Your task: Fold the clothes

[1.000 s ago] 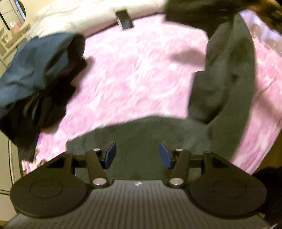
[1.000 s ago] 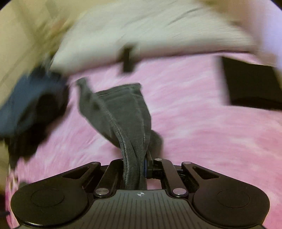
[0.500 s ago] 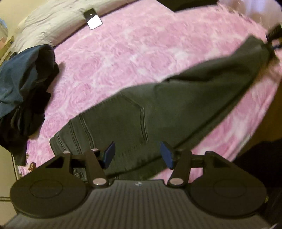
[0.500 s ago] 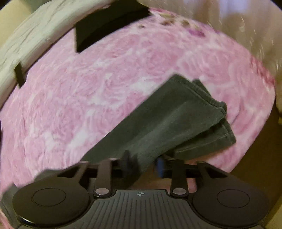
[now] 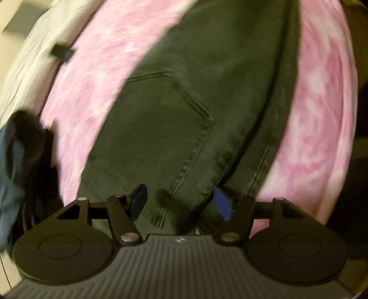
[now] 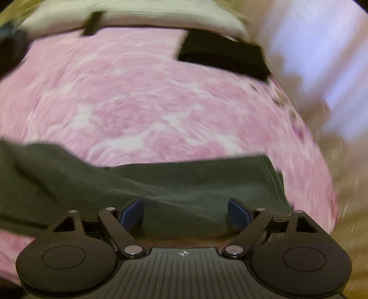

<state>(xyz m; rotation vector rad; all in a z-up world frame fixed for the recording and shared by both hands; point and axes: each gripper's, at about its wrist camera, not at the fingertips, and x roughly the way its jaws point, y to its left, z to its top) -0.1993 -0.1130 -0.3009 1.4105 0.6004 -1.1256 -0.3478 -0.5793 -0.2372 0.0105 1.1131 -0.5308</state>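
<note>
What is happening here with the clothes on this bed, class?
A person with a gripper in each hand is laying dark grey-green denim trousers flat on a pink patterned bedspread. The left gripper hangs over the waist and back pocket, the right gripper over the leg end; both sets of jaws are opening and neither grips cloth. A folded black garment lies further up the bed.

Pink blanket (image 6: 138,99) spread over the bed. White pillow (image 6: 142,18) along far edge. Small dark object (image 6: 92,20) against it.
</note>
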